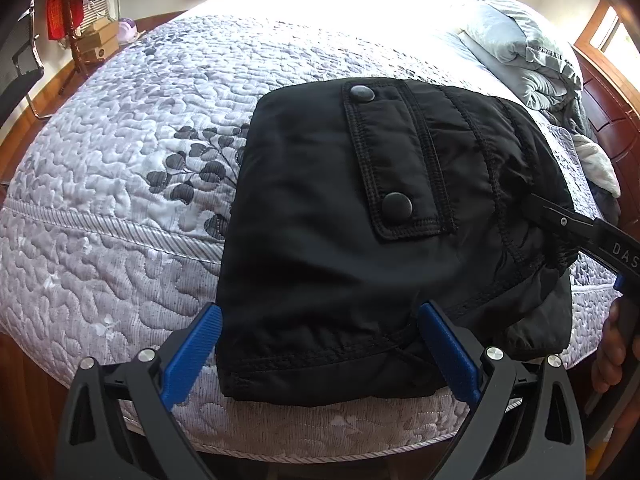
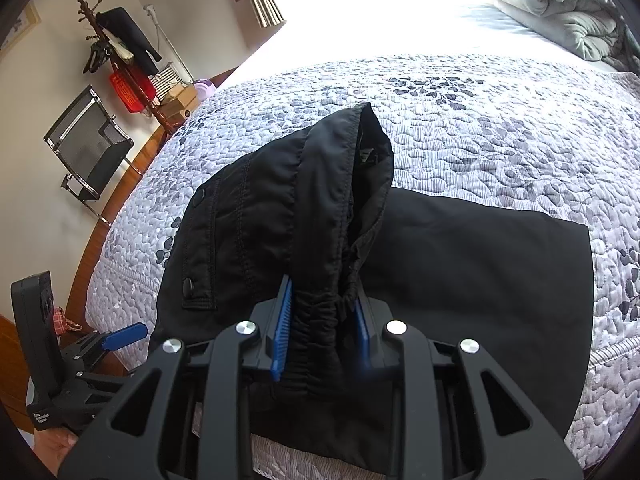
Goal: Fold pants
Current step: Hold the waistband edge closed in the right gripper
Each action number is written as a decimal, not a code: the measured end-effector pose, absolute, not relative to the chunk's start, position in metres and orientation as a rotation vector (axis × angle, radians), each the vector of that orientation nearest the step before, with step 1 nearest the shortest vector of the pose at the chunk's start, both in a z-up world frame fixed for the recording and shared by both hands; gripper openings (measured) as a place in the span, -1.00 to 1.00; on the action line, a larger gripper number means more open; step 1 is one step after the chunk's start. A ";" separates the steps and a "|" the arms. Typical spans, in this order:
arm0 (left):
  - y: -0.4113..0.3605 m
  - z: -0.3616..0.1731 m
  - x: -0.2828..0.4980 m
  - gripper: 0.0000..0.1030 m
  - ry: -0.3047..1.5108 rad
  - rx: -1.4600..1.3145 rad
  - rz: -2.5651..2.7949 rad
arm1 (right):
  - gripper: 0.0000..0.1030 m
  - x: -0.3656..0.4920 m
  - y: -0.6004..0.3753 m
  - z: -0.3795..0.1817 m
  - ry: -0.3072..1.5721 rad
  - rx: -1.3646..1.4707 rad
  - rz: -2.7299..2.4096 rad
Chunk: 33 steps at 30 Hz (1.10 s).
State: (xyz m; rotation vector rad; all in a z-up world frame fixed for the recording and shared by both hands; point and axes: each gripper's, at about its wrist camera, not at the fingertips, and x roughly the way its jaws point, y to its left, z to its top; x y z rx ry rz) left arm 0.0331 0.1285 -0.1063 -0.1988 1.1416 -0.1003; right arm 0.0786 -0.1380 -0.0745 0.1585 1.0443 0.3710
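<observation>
Black pants point(image 1: 320, 208) lie folded on the quilted bed point(image 1: 120, 184), near its front edge, with a pocket flap with two snaps point(image 1: 384, 152) facing up. My left gripper point(image 1: 320, 318) stands wide open at the near edge of the pants. Its left pad is beside the fabric's edge and its right pad rests over the cloth. My right gripper point(image 2: 320, 312) is shut on the gathered elastic waistband point(image 2: 316, 320), holding that part raised in a ridge above the flat layer point(image 2: 480, 272). One finger of the right gripper point(image 1: 560, 216) shows at the pants' right side.
A rolled grey duvet point(image 2: 560, 12) lies at the bed's far right by the wooden headboard point(image 1: 608, 92). A chair point(image 2: 88, 144) and a coat rack point(image 2: 116, 48) stand off the bed's left side. A person's hand point(image 1: 608, 352) holds the right tool.
</observation>
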 end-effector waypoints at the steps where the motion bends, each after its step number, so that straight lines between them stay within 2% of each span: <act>1: 0.128 -0.106 0.033 0.92 1.141 -0.198 -0.101 | -0.50 0.079 -0.138 -0.074 1.044 0.157 0.370; 33: 0.127 -0.105 0.033 0.92 1.148 -0.195 -0.098 | -0.50 0.080 -0.137 -0.078 1.054 0.148 0.359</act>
